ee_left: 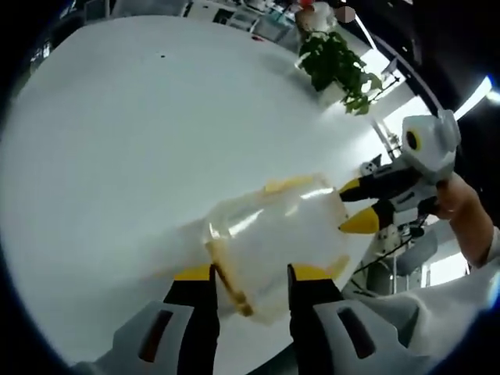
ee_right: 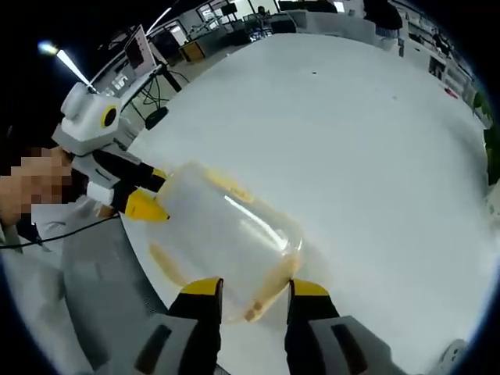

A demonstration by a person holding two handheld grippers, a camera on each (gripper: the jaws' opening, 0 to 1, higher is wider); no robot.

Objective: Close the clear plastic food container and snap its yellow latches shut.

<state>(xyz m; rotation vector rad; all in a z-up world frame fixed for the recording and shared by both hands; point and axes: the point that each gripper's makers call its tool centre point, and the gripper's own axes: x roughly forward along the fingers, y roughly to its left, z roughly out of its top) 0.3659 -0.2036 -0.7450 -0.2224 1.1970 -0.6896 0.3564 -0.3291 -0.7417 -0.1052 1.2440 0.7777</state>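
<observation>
left gripper view: the clear plastic food container (ee_left: 277, 246) lies near the edge of the round white desk (ee_left: 141, 133), one end set between the yellow-tipped jaws of the left gripper (ee_left: 251, 275). the jaws stand apart on either side of that end; whether they press on the plastic cannot be told. a yellow latch (ee_left: 230, 287) runs along the container's near end between the jaws, and a second yellow latch (ee_left: 287, 184) shows on its far side. the right gripper (ee_left: 353, 207) comes in from the right, held by a person's hand (ee_left: 461, 207), its yellow tips parted and meeting the container's other end. a leafy potted plant (ee_left: 337, 66) stands at the far edge of the desk, well apart from the container.

right gripper view: the same container (ee_right: 226, 234) sits between the parted jaws of the right gripper (ee_right: 251, 289), a yellow latch (ee_right: 269, 295) at the near end. the left gripper (ee_right: 148, 194) touches the far end, tips apart. the desk (ee_right: 351, 133) spreads beyond. firm contact by the right jaws cannot be told.
</observation>
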